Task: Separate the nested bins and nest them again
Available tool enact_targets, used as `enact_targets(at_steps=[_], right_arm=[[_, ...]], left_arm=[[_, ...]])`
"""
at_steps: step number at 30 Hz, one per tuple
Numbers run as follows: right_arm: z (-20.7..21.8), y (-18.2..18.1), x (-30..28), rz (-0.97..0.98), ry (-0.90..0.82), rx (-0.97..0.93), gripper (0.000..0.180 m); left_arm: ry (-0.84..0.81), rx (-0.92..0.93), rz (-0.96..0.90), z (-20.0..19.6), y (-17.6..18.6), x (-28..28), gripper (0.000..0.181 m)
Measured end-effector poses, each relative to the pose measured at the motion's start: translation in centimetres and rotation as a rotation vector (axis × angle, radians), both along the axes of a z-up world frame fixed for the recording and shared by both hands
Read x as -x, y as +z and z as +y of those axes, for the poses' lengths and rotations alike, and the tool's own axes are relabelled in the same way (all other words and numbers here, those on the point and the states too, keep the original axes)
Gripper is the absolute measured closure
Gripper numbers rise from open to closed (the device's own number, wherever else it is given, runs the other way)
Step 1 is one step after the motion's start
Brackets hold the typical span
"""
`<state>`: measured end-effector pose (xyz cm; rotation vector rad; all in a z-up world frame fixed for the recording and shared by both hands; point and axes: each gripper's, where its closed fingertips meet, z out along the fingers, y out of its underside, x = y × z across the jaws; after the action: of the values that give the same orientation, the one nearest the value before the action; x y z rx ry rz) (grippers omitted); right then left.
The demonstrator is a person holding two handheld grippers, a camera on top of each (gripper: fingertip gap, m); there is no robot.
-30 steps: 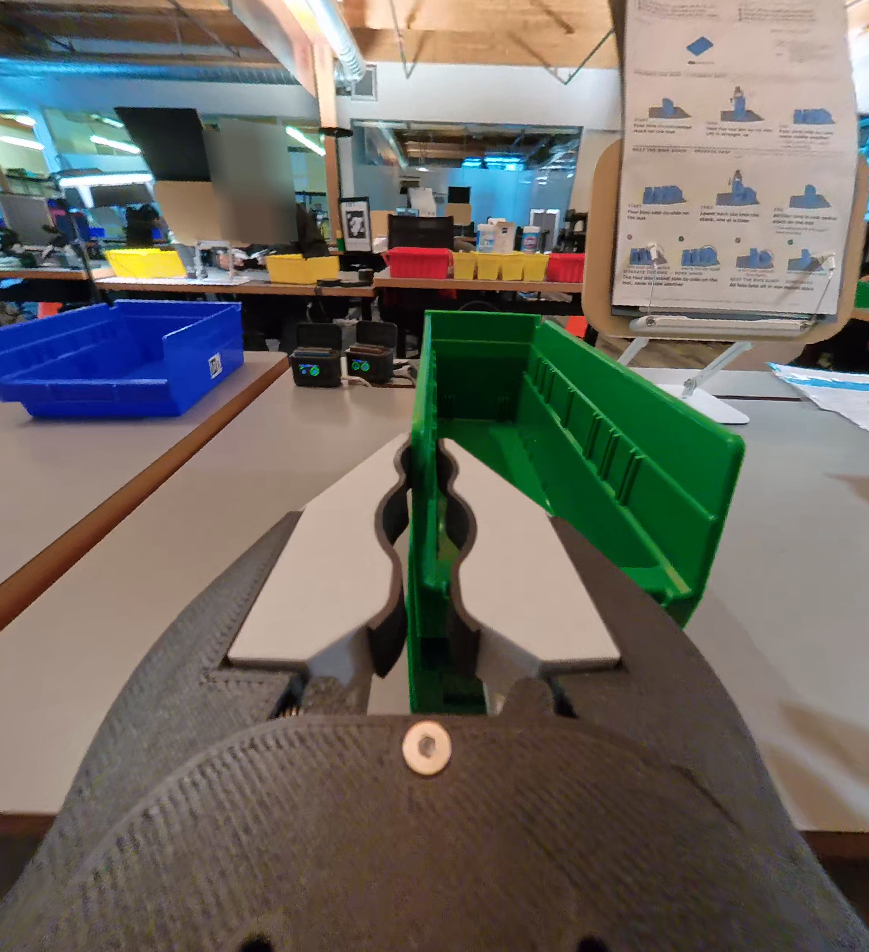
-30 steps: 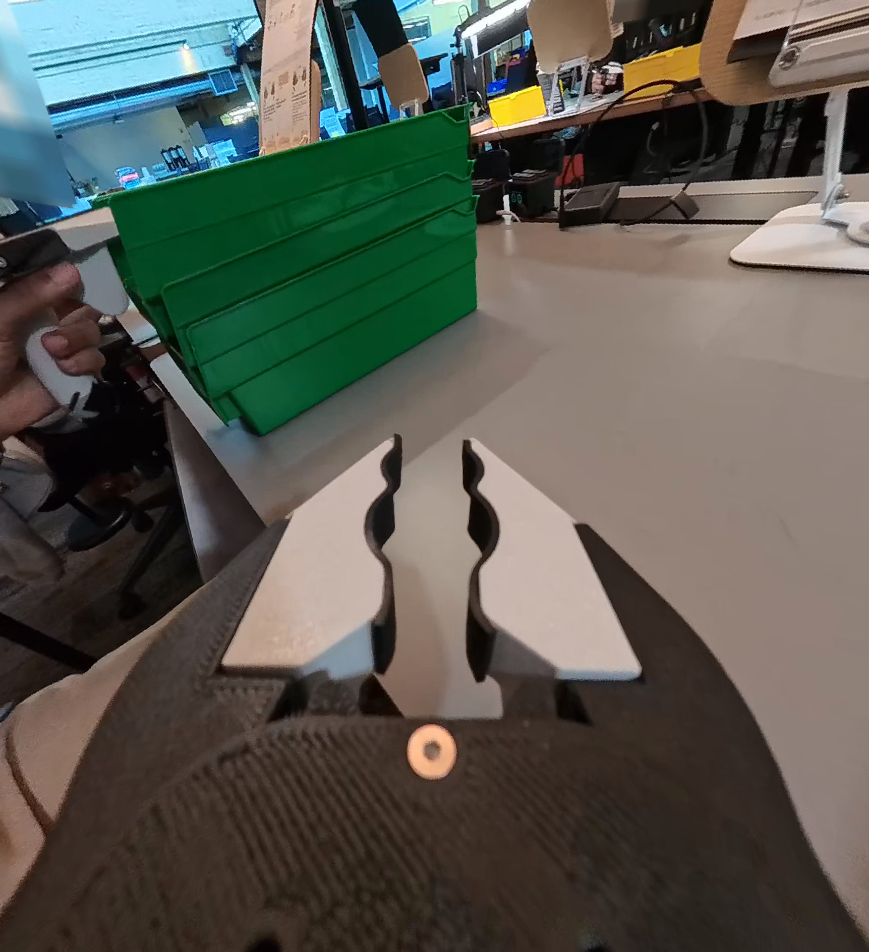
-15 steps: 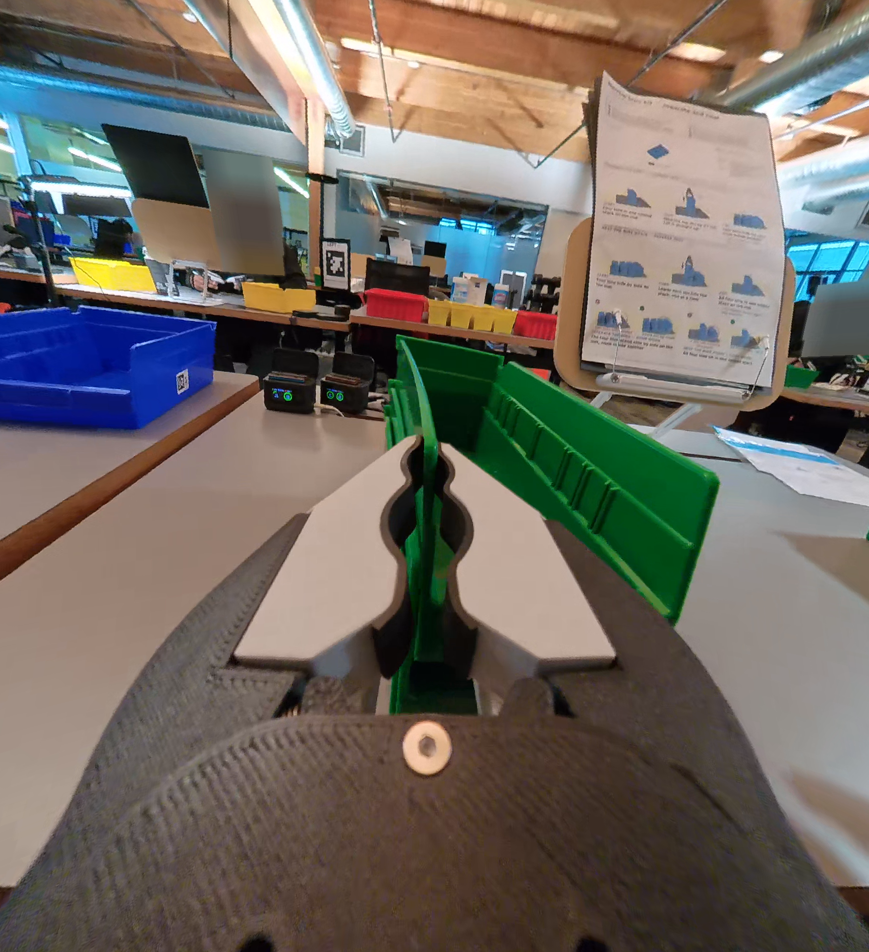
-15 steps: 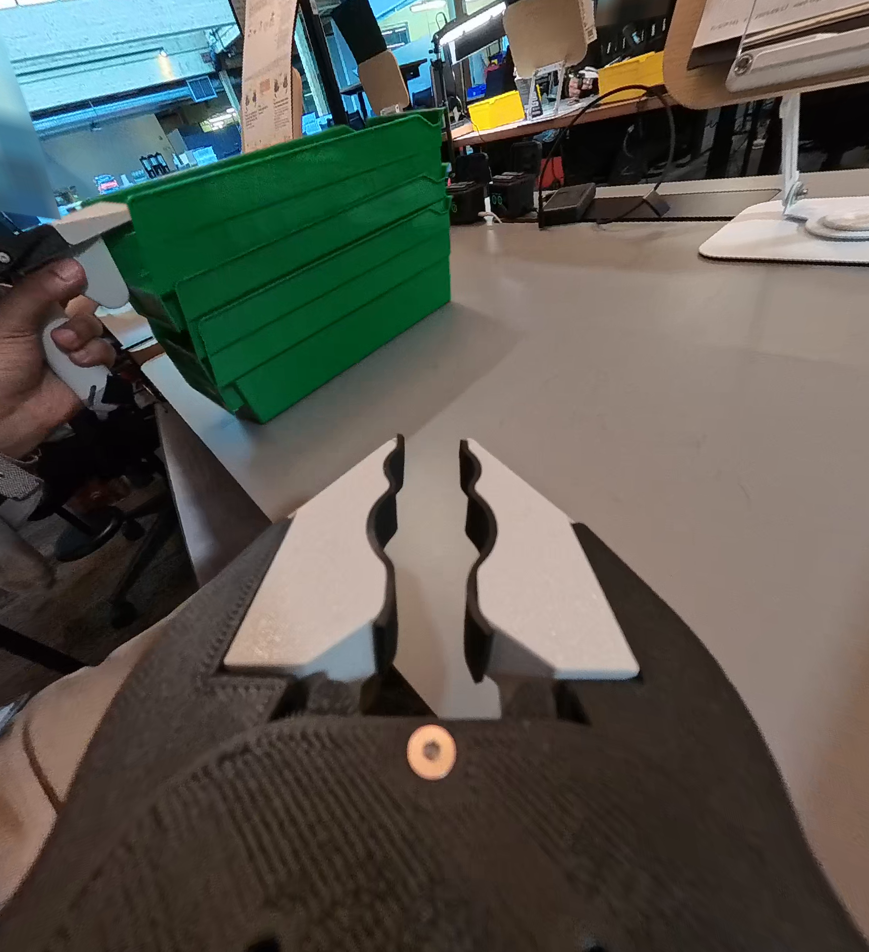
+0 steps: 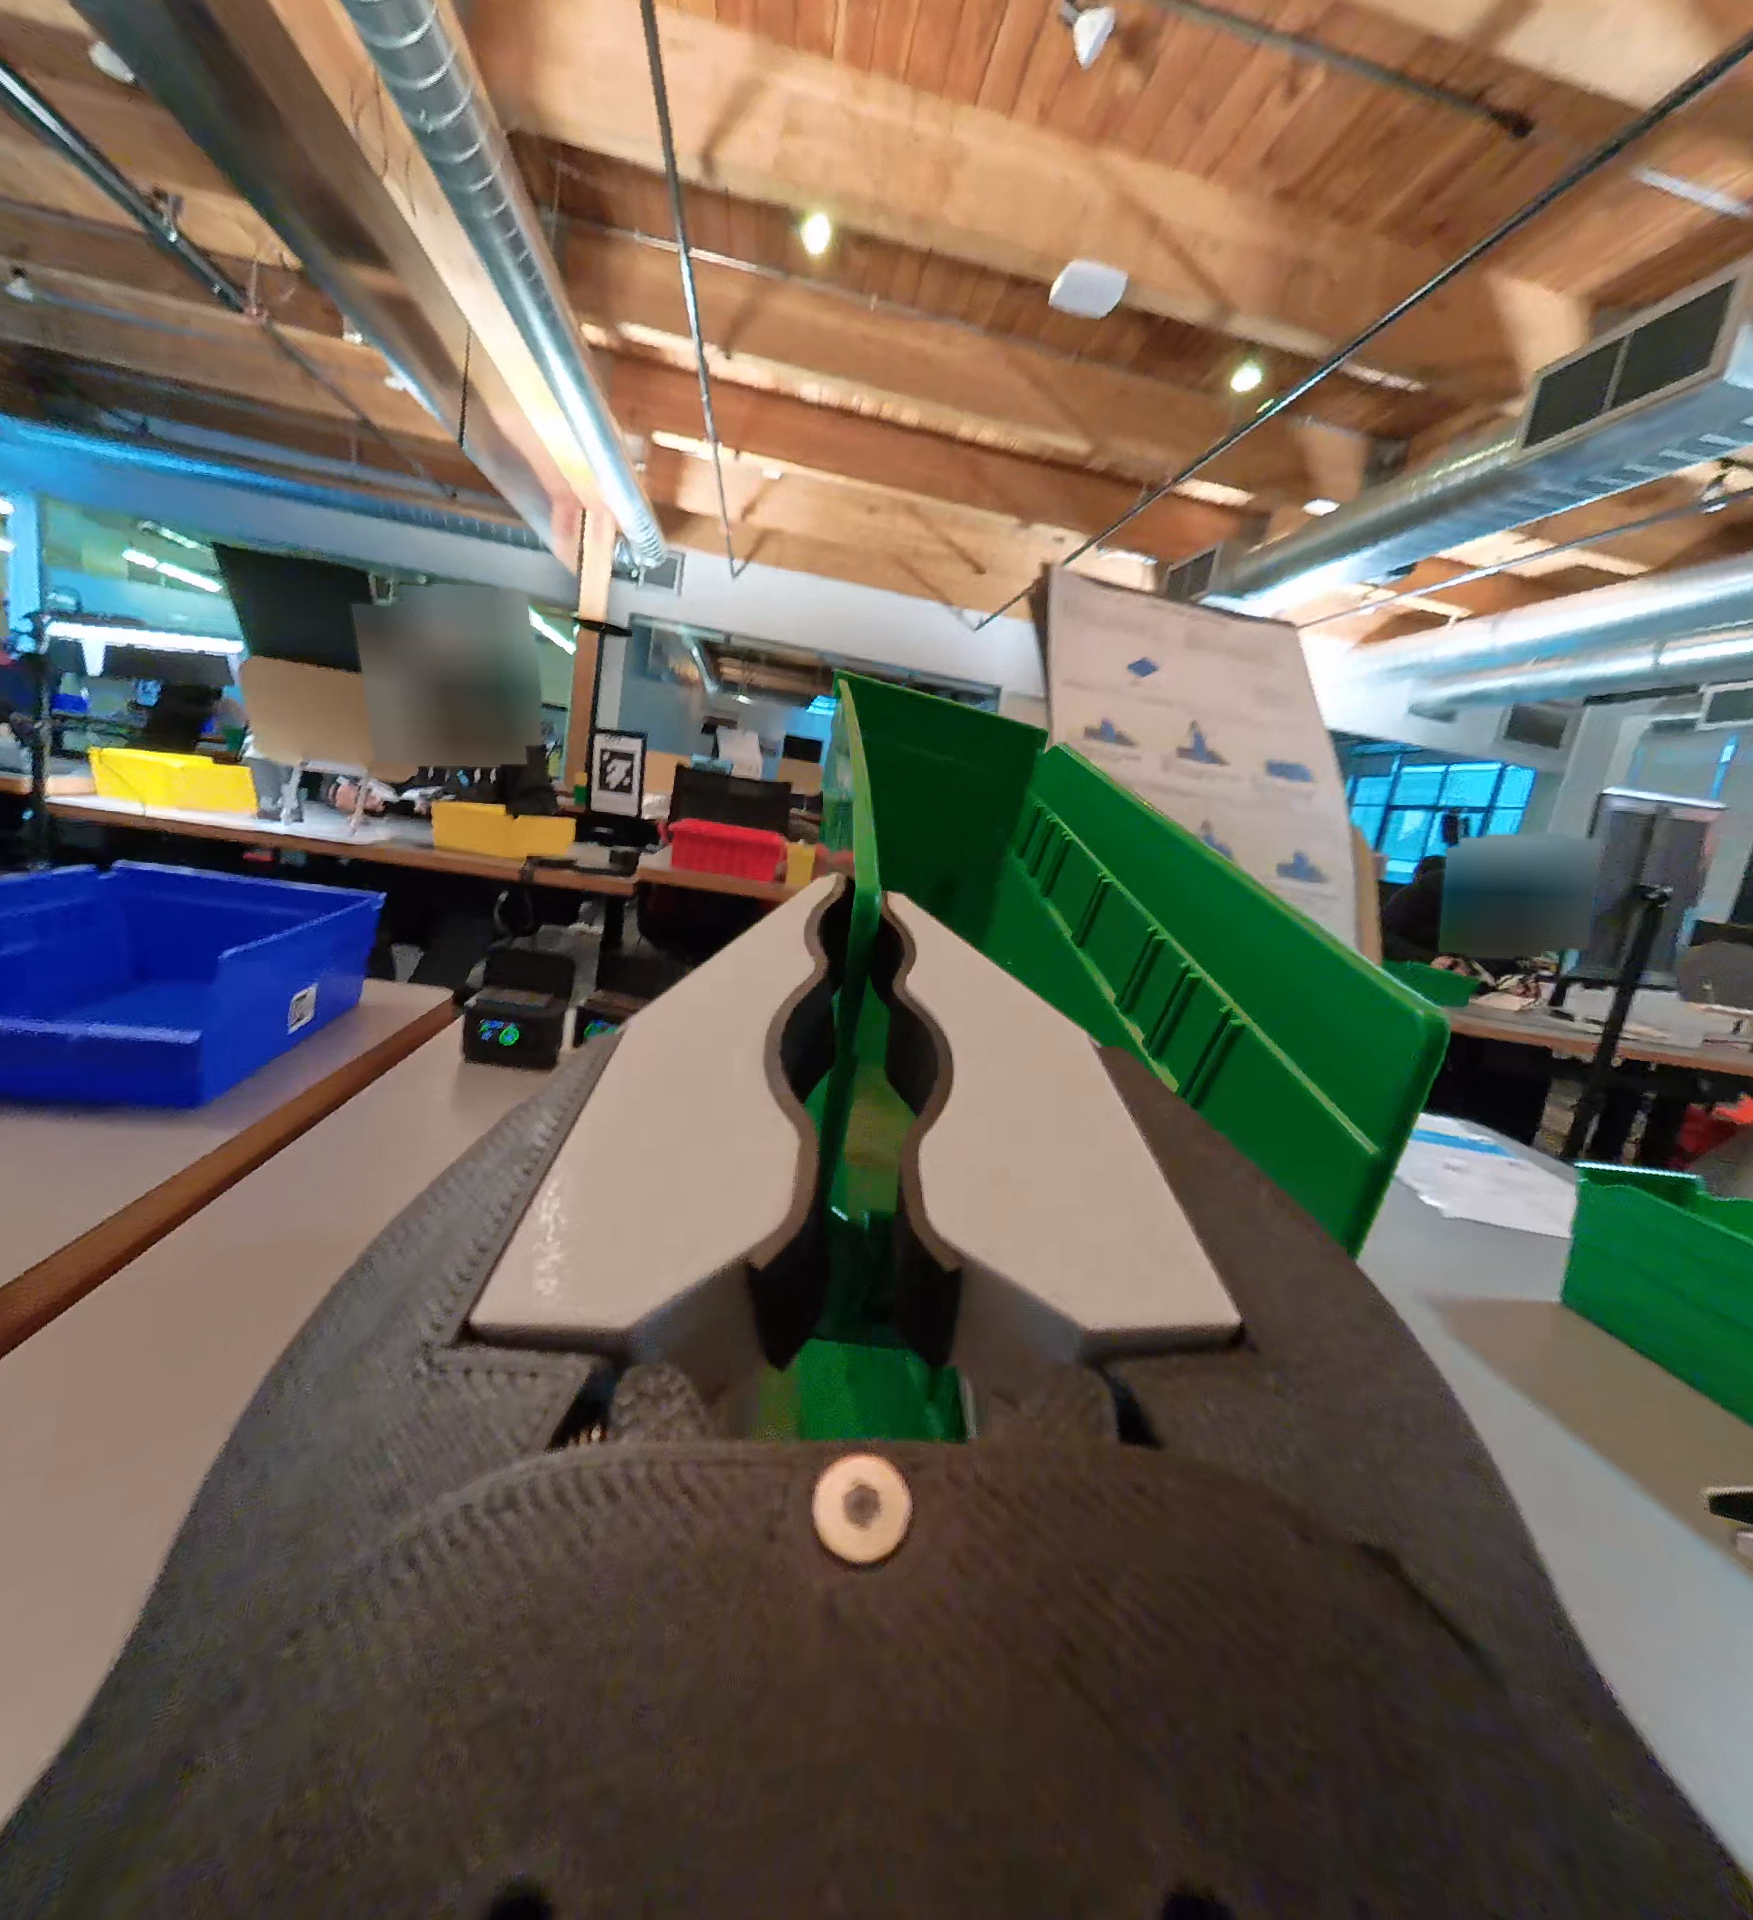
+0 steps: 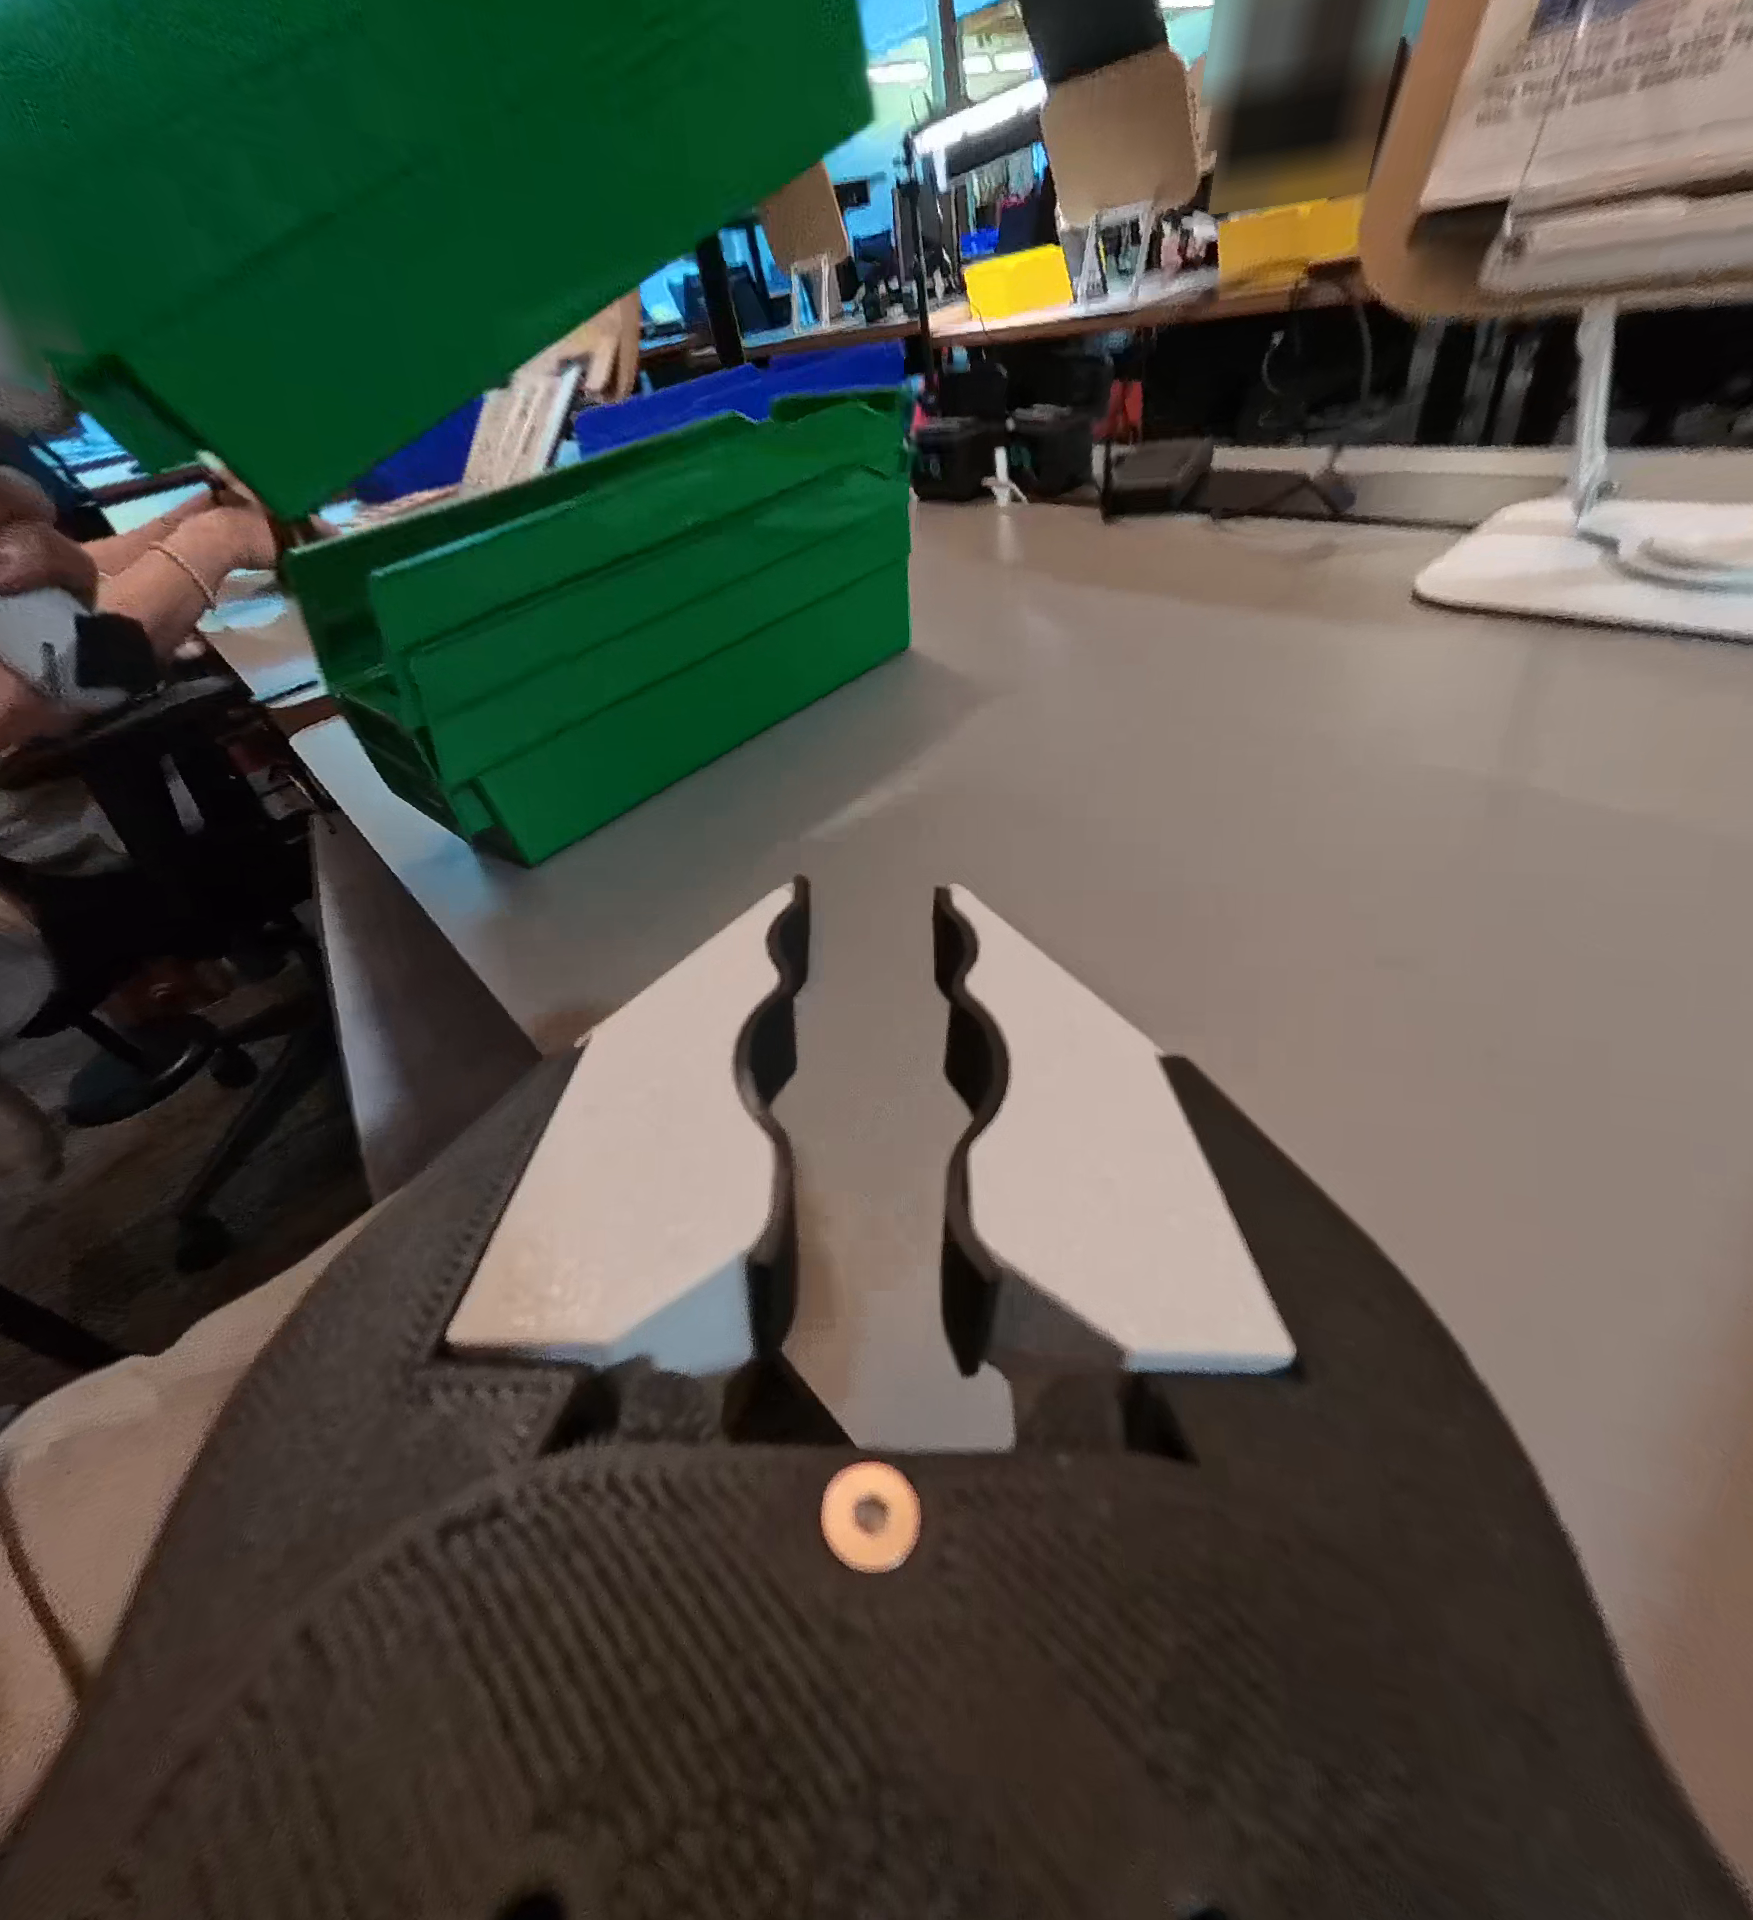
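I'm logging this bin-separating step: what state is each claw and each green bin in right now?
Left claw: shut on the lifted green bin's wall.
Lifted green bin: in the air, tilted, clear of the stack.
Green bin stack: nested, resting on the grey table.
Right claw: open, empty, over the table.

Bare grey table (image 6: 1371, 883) lies open ahead and right of the right gripper's fingers (image 6: 643, 1143); the green bin stack (image 6: 643, 644) blocks ahead-left, a lifted green bin (image 6: 352, 208) hangs overhead.
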<state>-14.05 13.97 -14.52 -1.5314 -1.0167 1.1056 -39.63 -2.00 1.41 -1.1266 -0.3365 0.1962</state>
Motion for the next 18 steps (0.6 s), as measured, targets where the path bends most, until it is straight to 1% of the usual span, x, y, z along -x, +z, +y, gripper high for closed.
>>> enact_targets(at_steps=[1,3,5,6,7,9,12,14,15,16,18], right_arm=[[-0.6,0.7,0.2,0.021,0.01,-0.029,0.154],[-2.6,2.6,0.7,0.081,0.037,-0.084,0.141],[-5.5,4.9,1.4,0.153,0.073,-0.135,0.128],[-7.2,5.9,1.8,0.181,0.098,-0.146,0.123],[-8.9,6.7,2.2,0.204,0.126,-0.141,0.117],[-11.3,8.1,2.7,0.242,0.138,-0.108,0.11],[-11.9,9.2,2.4,0.308,0.087,-0.001,0.107],[-10.9,8.6,2.1,0.306,0.032,0.089,0.109],[-9.3,7.7,1.4,0.278,-0.07,0.105,0.12],[-7.6,6.7,0.5,0.24,-0.171,0.093,0.145],[-6.3,5.2,-0.3,0.167,-0.202,0.089,0.152]], left_arm=[[-0.009,-0.01,0.012,0.0,0.7,-0.9,0.181],[-0.023,-0.023,0.037,0.3,1.6,-2.8,0.181],[-0.039,-0.028,0.062,0.8,2.1,-5.0,0.181],[-0.045,-0.024,0.076,1.2,2.0,-6.1,0.181],[-0.05,-0.013,0.097,1.6,1.9,-7.3,0.181],[-0.052,0.031,0.164,2.8,1.1,-9.9,0.181],[-0.09,0.084,0.209,4.6,-1.0,-13.9,0.181],[-0.182,0.113,0.195,5.8,-2.8,-16.9,0.181],[-0.206,0.129,0.18,6.3,-3.8,-17.9,0.181],[-0.235,0.138,0.148,6.8,-4.6,-18.8,0.181],[-0.283,0.145,0.116,7.5,-5.6,-20.0,0.177]])
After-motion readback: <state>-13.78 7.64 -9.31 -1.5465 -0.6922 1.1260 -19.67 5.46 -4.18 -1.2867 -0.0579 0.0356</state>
